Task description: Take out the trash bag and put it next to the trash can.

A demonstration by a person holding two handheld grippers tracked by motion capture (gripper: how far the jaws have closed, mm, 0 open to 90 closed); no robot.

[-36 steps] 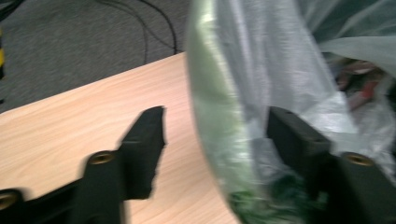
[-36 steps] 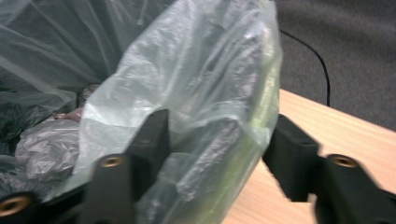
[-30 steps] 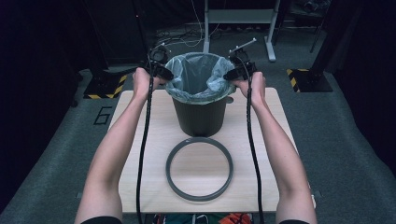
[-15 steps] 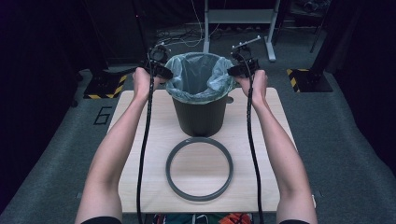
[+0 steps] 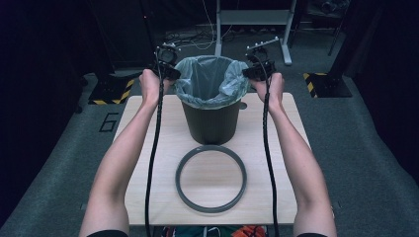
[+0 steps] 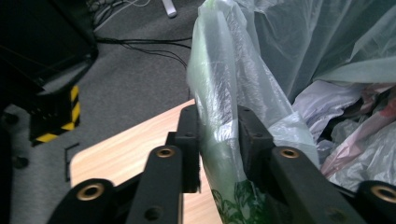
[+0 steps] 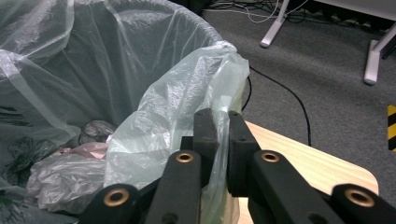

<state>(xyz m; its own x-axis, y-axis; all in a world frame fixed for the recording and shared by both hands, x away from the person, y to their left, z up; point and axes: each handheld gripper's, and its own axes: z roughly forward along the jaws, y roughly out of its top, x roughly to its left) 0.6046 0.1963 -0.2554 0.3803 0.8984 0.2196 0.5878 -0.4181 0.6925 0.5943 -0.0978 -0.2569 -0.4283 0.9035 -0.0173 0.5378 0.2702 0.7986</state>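
Observation:
A dark bin stands at the far middle of the wooden table, lined with a pale translucent bag. My left gripper is at the bin's left rim, shut on the bag's edge. My right gripper is at the right rim, shut on the bag's edge there. Crumpled plastic waste lies inside the bag. A grey ring lies flat on the table in front of the bin.
Grey carpet surrounds the table. A white stand's legs and cables lie on the floor beyond the bin. Yellow-black striped blocks sit at both far sides.
Both grippers hold the bag's rim as before. The hands have shifted only very slightly; the bag's edges look a little more raised.

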